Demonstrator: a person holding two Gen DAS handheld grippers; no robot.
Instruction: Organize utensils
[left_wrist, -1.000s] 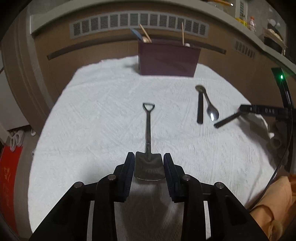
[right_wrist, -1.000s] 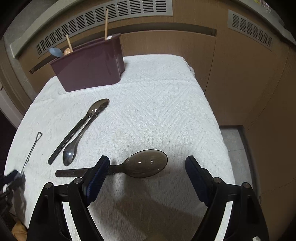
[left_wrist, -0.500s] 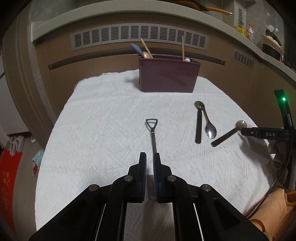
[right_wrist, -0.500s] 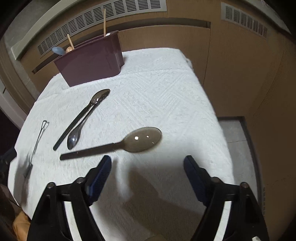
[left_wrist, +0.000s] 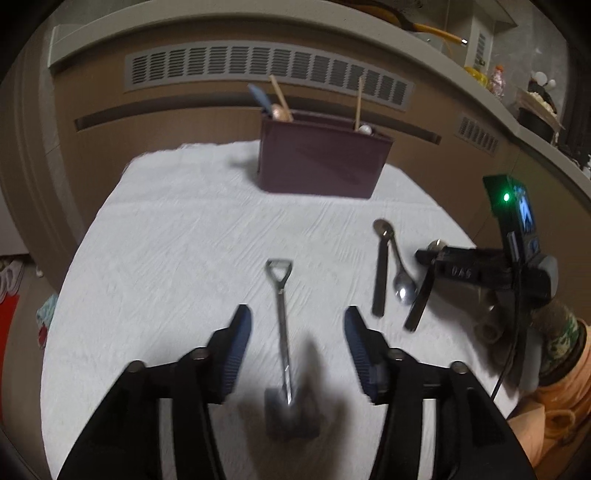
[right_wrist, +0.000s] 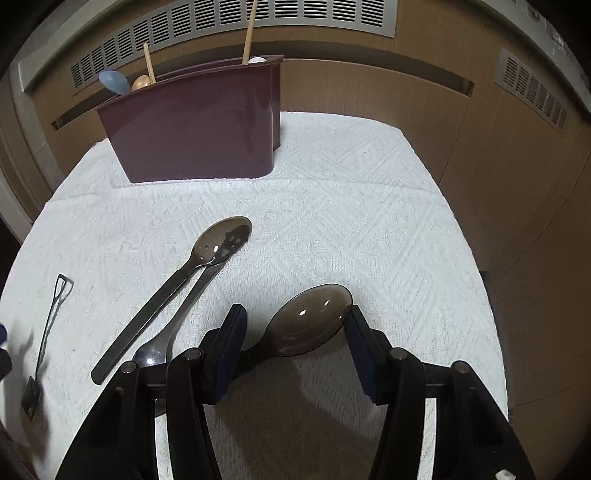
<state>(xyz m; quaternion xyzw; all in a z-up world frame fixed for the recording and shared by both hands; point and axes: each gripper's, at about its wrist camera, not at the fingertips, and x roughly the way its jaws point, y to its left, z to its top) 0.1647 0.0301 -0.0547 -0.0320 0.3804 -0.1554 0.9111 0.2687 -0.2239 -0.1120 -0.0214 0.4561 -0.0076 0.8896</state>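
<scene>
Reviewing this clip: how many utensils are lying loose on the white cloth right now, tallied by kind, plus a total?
Dark translucent spoons with black handles: 2, one lying free and one between the right gripper's closing jaws.
All-metal spoon: 1.
Shovel-shaped spoon: 1, between the left gripper's opening jaws.
Total: 4.

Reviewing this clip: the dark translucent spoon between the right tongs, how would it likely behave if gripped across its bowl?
The spoon looks like thin smoky plastic, so probably light and stiff. Its bowl is glossy and rounded, and the closing right tongs straddle it, so it may slip or pivot. The long handle could make it tilt down once lifted off the white cloth.
</scene>
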